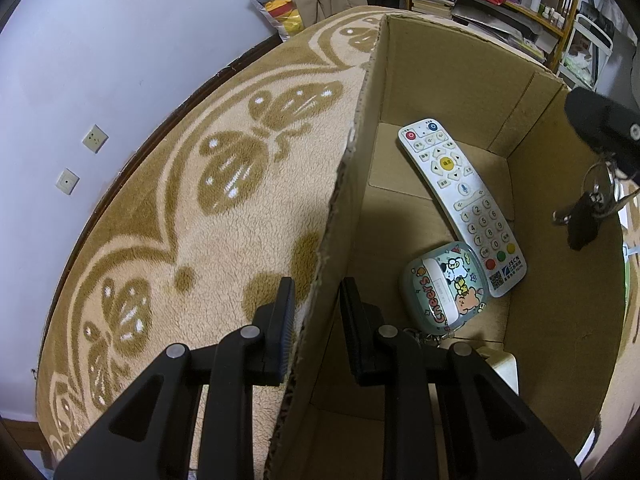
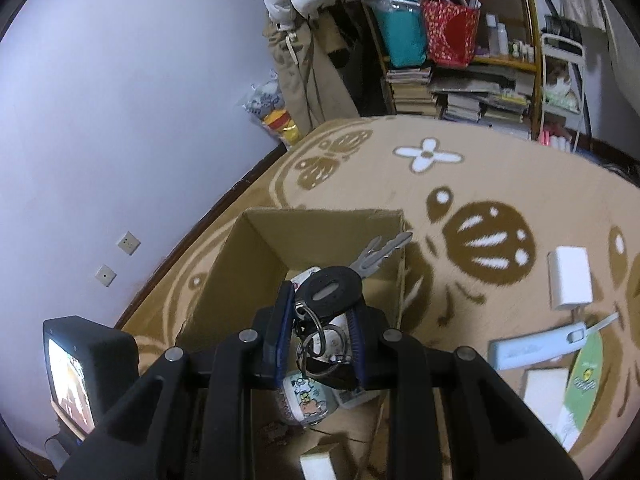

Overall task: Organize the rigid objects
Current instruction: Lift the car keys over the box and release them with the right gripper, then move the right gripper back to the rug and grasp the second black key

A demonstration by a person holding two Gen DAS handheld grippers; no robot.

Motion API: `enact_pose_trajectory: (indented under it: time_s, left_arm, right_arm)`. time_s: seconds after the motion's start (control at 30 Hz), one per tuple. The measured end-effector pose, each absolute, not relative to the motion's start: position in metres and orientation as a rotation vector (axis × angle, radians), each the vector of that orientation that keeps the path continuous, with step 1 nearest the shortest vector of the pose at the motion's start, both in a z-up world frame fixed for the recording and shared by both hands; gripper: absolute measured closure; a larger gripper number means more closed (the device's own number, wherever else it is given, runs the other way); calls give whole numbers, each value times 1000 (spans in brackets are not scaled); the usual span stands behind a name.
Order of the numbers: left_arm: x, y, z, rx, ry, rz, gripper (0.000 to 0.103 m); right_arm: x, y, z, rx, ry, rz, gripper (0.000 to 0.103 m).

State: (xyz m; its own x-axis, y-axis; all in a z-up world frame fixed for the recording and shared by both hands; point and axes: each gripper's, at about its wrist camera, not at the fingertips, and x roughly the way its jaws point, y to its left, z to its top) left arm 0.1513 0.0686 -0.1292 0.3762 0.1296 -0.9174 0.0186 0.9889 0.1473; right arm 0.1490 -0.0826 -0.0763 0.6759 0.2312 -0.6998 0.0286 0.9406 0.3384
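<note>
The left gripper [image 1: 316, 312] straddles the box [image 1: 452, 68] wall, one finger outside over the rug [image 1: 192, 216], one inside; whether it pinches the cardboard I cannot tell. Inside the box lie a remote [image 1: 460, 200] and a cartoon case [image 1: 444, 286], touching. Over the box, the right gripper [image 2: 320, 332] is clamped on a bunch of keys [image 2: 332, 286]. Right of the box, a white adapter [image 2: 570, 278] rests on the rug.
</note>
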Motion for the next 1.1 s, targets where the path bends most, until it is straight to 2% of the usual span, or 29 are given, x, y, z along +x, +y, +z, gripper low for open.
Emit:
enact_pose_trajectory:
  time_s: [0.47,0.5,0.57,0.73,0.8,0.87,1.1]
  left_arm:
    - [153,69,-129,134,1184,71,80]
    - [153,69,-129,134,1185,70,80]
    - [153,69,-129,132,1184,70,80]
    - [153,69,-128,132,1183,71,80]
    - [153,70,-128,127,1183,72,80]
    - [153,70,-128,126,1183,72,80]
    - [152,69,-129,132,1182,72,80]
  right_arm:
    - [148,-76,-76,242,838,96,74]
    - [146,-77,-75,241,839,100,71]
    - [142,-80,-73,237,834,87,46]
    - [128,-95,-68,226,816,39,42]
    - [122,-103,-68,236,815,24,32]
    - [114,-112,-68,233,808,17,16]
    - [96,-134,-90,160,879,-38,13]
